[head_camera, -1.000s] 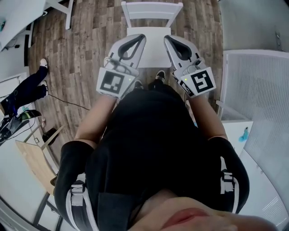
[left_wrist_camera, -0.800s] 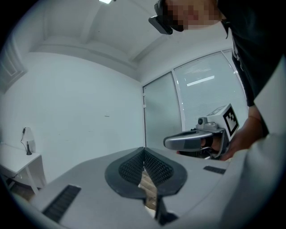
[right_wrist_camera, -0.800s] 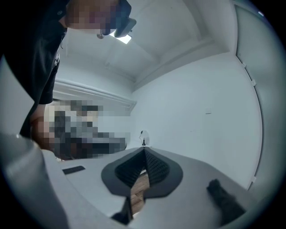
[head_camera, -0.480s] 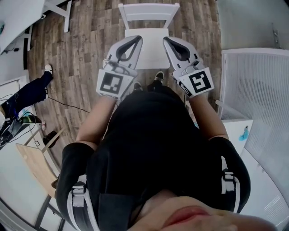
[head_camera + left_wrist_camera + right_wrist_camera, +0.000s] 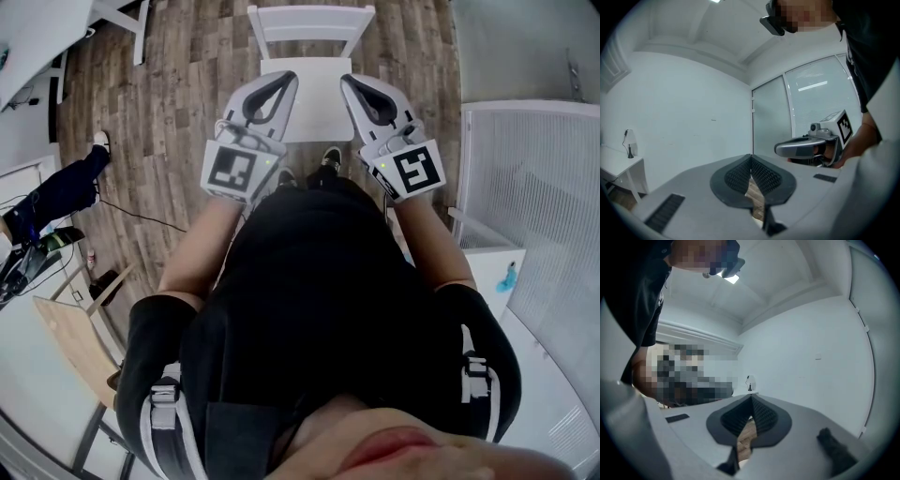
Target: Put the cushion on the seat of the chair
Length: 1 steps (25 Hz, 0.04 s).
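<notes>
Standing at a white chair [image 5: 311, 21] on the wooden floor [image 5: 178, 84], you are holding both tools out level above its seat [image 5: 314, 89]. The left tool [image 5: 284, 81] is riding over the seat's left edge and the right tool [image 5: 350, 82] over its right edge. Each gripper view is showing ribbed pads pressed together at the tips with only floor showing through behind them, so both tools are closed and carrying nothing.

No view is showing a cushion as a separate thing. The seat is reading as one pale, flat slab, and whether a pale pad is lying flush on it cannot be told from here. The scene is therefore fitting two stages: a cushion lying elsewhere and waiting to be fetched, or one already resting on the seat with both tools let go. The pictures are not settling which, so no next move is being called here.

The chair is facing you, its backrest standing at the far side and the seat's front edge lying nearest your shoes [image 5: 330, 156]. The seat is looking roughly square, its sides running left to right and near to far; the cushion's own long axis is not showing.
</notes>
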Motion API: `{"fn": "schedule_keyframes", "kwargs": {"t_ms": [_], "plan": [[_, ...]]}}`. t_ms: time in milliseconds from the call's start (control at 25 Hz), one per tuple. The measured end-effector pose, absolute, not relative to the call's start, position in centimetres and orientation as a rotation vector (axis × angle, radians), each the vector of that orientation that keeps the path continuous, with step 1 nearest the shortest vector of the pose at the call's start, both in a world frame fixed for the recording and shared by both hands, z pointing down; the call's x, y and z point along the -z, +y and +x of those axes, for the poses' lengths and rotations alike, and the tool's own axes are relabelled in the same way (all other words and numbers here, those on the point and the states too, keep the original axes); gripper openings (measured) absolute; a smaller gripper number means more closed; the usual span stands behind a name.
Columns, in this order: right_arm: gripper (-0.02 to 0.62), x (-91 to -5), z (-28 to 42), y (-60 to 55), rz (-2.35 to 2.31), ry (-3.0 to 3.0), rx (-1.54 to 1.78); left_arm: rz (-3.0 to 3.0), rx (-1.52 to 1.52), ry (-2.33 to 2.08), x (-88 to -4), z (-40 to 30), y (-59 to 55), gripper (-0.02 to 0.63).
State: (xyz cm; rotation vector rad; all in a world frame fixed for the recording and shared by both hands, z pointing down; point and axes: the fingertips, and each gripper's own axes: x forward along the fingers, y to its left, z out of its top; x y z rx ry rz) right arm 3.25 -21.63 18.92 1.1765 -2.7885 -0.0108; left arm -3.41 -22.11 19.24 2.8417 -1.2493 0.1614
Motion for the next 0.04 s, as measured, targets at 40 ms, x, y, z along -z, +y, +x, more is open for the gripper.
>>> {"fn": "schedule_keyframes", "kwargs": {"t_ms": [40], "plan": [[0.015,-18.84,3.18,-21.68,1.18,-2.792,0.009,2.838,-0.161,-1.248,-19.34,-3.46,-22.15,0.012]]}}
